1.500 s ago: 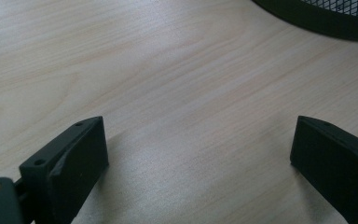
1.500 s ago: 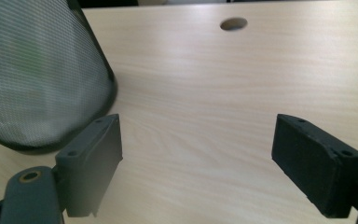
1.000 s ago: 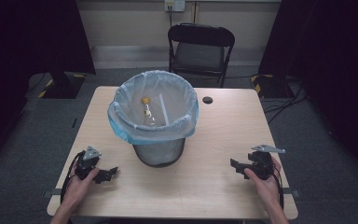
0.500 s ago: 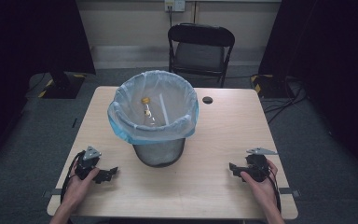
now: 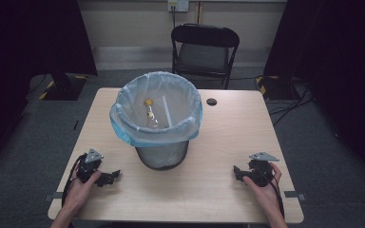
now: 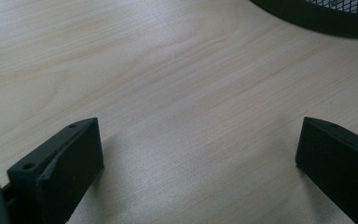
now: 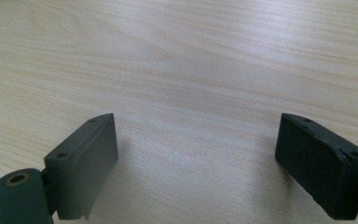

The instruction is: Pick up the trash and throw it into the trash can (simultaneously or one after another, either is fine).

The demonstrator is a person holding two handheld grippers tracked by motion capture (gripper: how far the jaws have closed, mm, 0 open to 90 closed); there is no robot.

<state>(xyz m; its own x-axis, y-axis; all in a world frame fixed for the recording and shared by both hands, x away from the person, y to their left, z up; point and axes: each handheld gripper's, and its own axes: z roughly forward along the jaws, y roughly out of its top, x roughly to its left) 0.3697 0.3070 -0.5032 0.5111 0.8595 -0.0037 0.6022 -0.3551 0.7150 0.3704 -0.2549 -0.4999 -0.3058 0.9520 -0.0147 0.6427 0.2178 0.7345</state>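
Observation:
A black mesh waste bin (image 5: 161,154) with a pale blue liner (image 5: 156,128) stands mid-table. Inside it lie a clear bottle with a yellow cap (image 5: 149,114) and a white straw-like stick (image 5: 168,115). My left gripper (image 5: 113,176) rests on the table near the front left corner, open, jaws pointing right toward the bin's base (image 6: 317,21). My right gripper (image 5: 236,172) rests near the front right, open, jaws pointing left. Both gripper views show bare wood (image 7: 186,70) between widely spread jaws; nothing is held.
The light wooden table (image 5: 228,137) has a round cable hole (image 5: 212,101) behind the bin. A black folding chair (image 5: 204,50) stands beyond the far edge. Cables and dark stands lie on the grey floor at both sides.
The right gripper has shifted slightly toward the front edge and settled lower on the table. The left gripper and the bin have not moved.

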